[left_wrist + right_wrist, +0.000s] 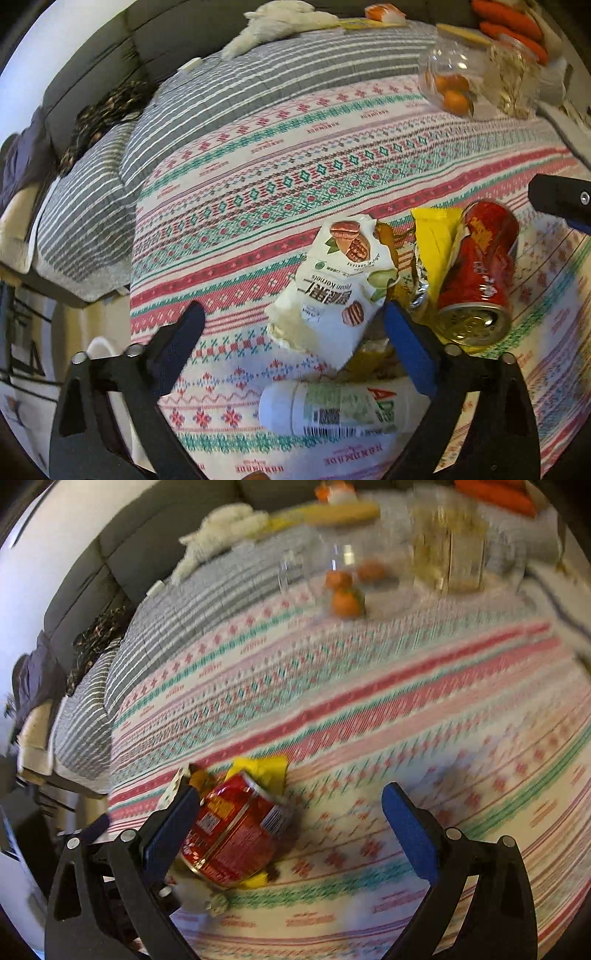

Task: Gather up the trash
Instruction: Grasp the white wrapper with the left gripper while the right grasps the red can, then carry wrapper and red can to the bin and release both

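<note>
Trash lies in a small heap on the patterned cloth (pixel 332 155) that covers the counter. In the heap are a white nut bag (pixel 332 280), a crumpled yellow wrapper (pixel 436 236), a dented red can (pixel 480 273) lying on its side, and a white bottle (pixel 325 408) also on its side, nearest to the left camera.

The left tongs (pixel 293 323) are open, and the lower part of the nut bag sits between the two blue pads. Its right pad is just beside the bag's edge; whether it touches the bag I cannot tell. The left pad is apart from it.

The right tongs (pixel 291 801) are open wide too. The red can (pixel 236 834) is at the left pad of these tongs, with the yellow wrapper (pixel 262 768) behind and under it. This view is blurred, so I cannot tell if the pad touches the can.

Far back on the cloth stand a clear container with small oranges (pixel 448 90) and a glass jar (pixel 513 85), well apart from the heap. A white plush toy (pixel 273 26) lies on the grey striped blanket (pixel 229 99).
</note>
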`<state>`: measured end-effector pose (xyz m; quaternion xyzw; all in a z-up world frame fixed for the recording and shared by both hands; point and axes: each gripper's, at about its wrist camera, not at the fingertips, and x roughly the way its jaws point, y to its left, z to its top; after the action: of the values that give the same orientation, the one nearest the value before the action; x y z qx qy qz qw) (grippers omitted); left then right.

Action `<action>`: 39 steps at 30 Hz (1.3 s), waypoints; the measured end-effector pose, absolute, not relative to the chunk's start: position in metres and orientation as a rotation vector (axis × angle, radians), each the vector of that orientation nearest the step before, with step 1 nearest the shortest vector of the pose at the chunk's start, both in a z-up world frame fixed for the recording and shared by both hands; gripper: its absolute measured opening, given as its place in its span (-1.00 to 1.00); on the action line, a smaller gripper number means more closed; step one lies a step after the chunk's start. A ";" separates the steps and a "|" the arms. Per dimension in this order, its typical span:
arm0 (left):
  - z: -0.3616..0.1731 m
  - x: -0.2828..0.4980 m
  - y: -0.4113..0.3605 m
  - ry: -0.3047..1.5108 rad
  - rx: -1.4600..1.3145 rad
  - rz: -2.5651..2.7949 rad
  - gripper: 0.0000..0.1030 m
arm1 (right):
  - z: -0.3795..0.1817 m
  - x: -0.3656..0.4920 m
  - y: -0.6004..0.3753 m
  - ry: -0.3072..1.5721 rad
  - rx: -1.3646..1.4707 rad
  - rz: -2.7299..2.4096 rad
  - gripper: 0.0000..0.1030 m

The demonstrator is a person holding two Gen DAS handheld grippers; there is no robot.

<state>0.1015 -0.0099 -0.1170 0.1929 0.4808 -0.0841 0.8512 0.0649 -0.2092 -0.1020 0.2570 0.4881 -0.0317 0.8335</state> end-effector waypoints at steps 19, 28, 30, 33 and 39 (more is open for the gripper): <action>-0.069 0.109 0.038 0.908 0.164 -0.170 -0.83 | -0.135 0.088 -0.164 1.144 0.649 -0.048 0.85; -0.062 0.108 0.045 0.899 0.112 -0.192 -0.83 | -0.126 0.079 -0.166 1.032 0.564 -0.032 0.43; -0.057 0.108 0.049 0.882 0.076 -0.199 -0.83 | -0.117 0.077 -0.166 0.987 0.544 -0.009 0.41; -0.045 0.105 0.054 0.839 0.022 -0.206 -0.83 | -0.098 0.074 -0.167 0.899 0.502 0.016 0.37; -0.030 0.099 0.053 0.780 -0.018 -0.222 -0.83 | -0.061 0.066 -0.166 0.724 0.403 0.035 0.33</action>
<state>0.0993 0.0532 -0.0302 -0.0090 0.3795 -0.1078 0.9189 0.0656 -0.1663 -0.0610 0.1956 0.3517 0.0172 0.9153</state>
